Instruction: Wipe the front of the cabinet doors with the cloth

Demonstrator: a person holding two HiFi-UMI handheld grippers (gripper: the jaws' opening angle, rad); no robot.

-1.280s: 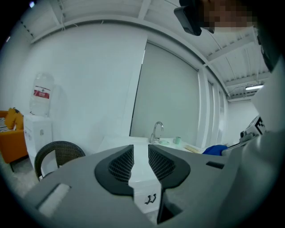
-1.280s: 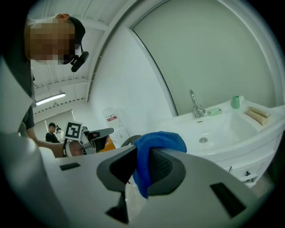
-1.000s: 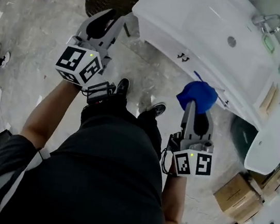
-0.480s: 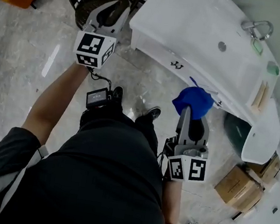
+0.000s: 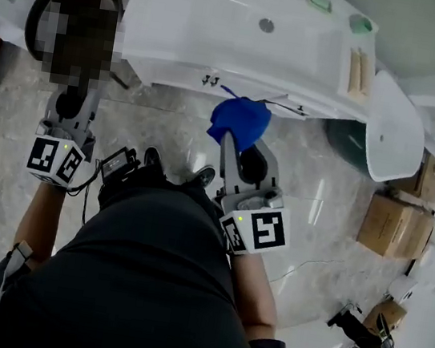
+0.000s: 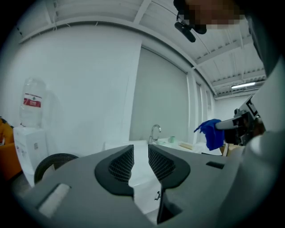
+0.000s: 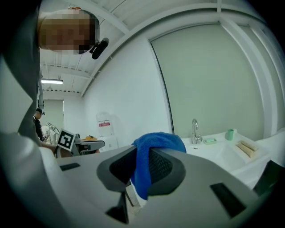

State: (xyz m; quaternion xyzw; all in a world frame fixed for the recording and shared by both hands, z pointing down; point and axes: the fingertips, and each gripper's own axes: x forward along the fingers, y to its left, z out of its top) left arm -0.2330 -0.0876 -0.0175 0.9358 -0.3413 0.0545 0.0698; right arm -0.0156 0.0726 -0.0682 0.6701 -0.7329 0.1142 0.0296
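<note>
Head view has our right gripper (image 5: 232, 143) clamped tight on the blue cloth (image 5: 240, 121), and that cloth sits bunched just in front of the white sink cabinet (image 5: 180, 42), near the middle of its door side, though we cannot tell whether it touches. Our left gripper (image 5: 72, 103) hangs in front of the cabinet's left end, jaws only a narrow slit apart with nothing between them.
</note>
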